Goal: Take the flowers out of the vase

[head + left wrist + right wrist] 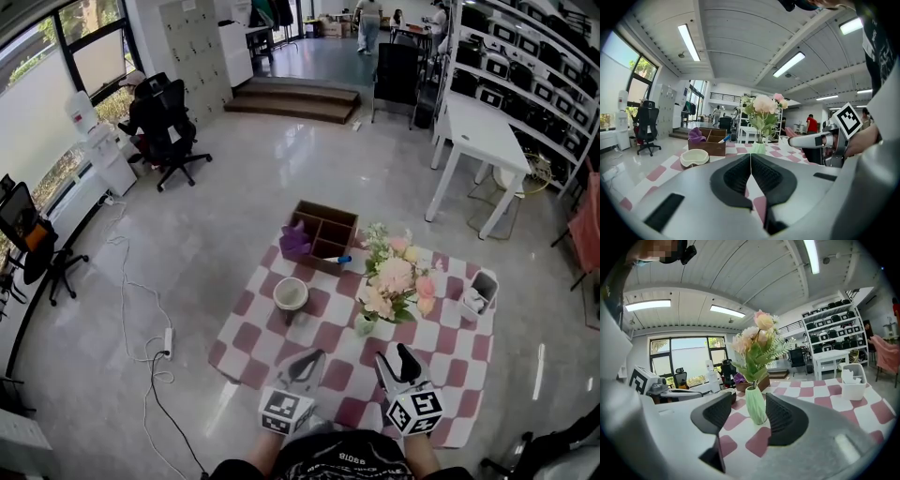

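On the checked cloth (450, 375), the right gripper (396, 359), jaws partly apart and empty, faces the green vase (365, 325) at its 11 o'clock. The flowers (394, 277) stand upright in the vase. The left gripper (307, 366) waits closed at its 9 o'clock. Pulling the stems with the vase unbraced would likely tip it.
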Action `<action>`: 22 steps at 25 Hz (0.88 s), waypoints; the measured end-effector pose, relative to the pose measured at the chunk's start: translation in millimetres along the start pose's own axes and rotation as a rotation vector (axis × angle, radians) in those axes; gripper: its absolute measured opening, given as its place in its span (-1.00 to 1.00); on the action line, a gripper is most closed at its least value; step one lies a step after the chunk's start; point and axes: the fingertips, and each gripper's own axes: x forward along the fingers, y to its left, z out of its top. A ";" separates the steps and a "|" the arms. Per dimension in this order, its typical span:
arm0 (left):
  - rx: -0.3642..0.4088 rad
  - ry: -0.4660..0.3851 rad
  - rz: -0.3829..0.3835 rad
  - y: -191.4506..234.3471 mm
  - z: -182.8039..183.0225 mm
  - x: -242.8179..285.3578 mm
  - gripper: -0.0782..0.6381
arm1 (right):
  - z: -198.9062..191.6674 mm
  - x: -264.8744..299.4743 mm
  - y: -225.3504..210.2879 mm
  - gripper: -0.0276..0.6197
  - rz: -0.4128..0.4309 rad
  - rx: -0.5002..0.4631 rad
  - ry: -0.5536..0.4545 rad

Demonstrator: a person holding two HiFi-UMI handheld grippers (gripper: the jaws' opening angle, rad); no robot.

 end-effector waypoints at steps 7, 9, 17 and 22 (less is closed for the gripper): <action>-0.022 0.011 0.010 2.4 0.2 5.5 -0.75 | 9.5 22.5 -9.1 -0.07 0.020 -0.005 0.010; -0.026 0.015 0.014 2.8 -1.0 6.6 -0.75 | 13.6 31.5 -9.2 0.01 0.037 -0.005 0.010; -0.035 0.040 0.044 10.9 -9.4 2.9 -0.75 | 25.5 63.7 -13.7 0.15 0.061 0.002 0.003; -0.041 0.057 0.073 19.2 -17.2 -0.9 -0.75 | 23.8 80.2 -15.6 0.18 0.076 0.006 0.015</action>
